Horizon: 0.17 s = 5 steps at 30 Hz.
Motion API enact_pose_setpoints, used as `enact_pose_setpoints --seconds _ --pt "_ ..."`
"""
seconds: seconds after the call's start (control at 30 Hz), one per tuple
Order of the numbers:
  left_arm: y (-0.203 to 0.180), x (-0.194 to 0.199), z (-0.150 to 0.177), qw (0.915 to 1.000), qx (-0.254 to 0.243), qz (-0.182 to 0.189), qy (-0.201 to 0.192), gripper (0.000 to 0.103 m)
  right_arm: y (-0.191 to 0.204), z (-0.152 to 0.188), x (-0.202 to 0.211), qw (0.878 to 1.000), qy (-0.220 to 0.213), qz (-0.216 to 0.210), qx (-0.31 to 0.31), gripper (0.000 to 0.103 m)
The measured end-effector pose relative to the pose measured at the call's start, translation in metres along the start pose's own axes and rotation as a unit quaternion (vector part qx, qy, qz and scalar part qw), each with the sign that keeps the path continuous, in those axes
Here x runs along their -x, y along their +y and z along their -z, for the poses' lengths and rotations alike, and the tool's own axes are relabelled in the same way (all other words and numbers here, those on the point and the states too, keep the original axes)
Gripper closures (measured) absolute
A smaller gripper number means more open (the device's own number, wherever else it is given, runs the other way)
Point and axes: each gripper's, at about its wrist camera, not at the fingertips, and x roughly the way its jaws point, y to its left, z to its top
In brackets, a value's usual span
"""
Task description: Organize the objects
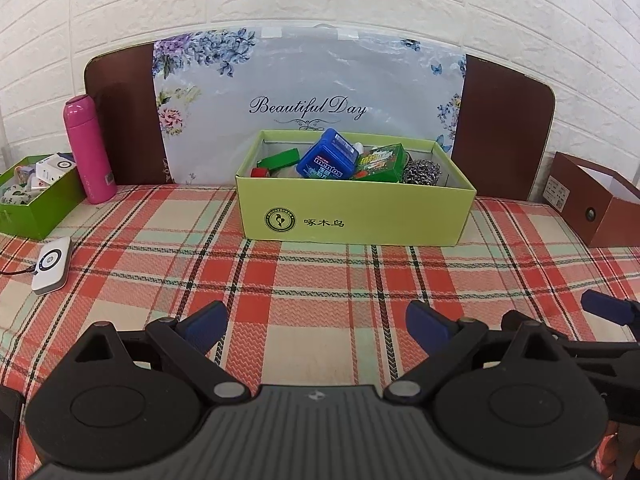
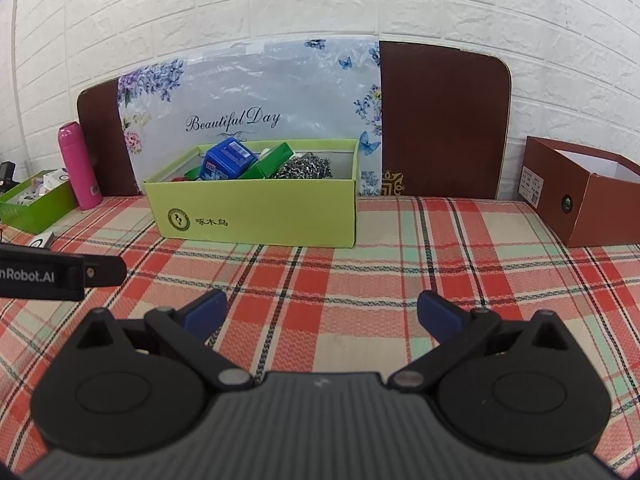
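A light green box (image 1: 356, 216) stands at the back middle of the plaid table, also in the right wrist view (image 2: 256, 220). It holds a blue Mentos tub (image 1: 328, 156), a green carton (image 1: 380, 162), a steel scourer (image 1: 422, 172), a green block (image 1: 280, 159) and a red item. My left gripper (image 1: 316, 326) is open and empty, low over the cloth in front of the box. My right gripper (image 2: 322, 314) is open and empty, to the right of the left one.
A pink flask (image 1: 88, 152) and a dark green box (image 1: 36, 204) of small items stand at the left. A white device (image 1: 52, 266) with a cable lies at the left. A brown box (image 2: 584, 196) stands at the right. A floral board leans on the wall.
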Motion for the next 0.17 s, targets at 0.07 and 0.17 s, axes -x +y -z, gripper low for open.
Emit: enact_pose_setpoints --seconds 0.07,0.17 --pt "0.001 -0.0004 0.0001 1.0 0.001 -0.002 0.001 0.004 0.0012 0.0004 -0.0002 1.0 0.0 0.0 0.002 0.0" --pt "0.0009 0.0005 0.0009 1.0 0.0 -0.001 0.0 0.004 0.0012 0.0006 -0.0005 1.0 0.001 0.0 0.001 0.0"
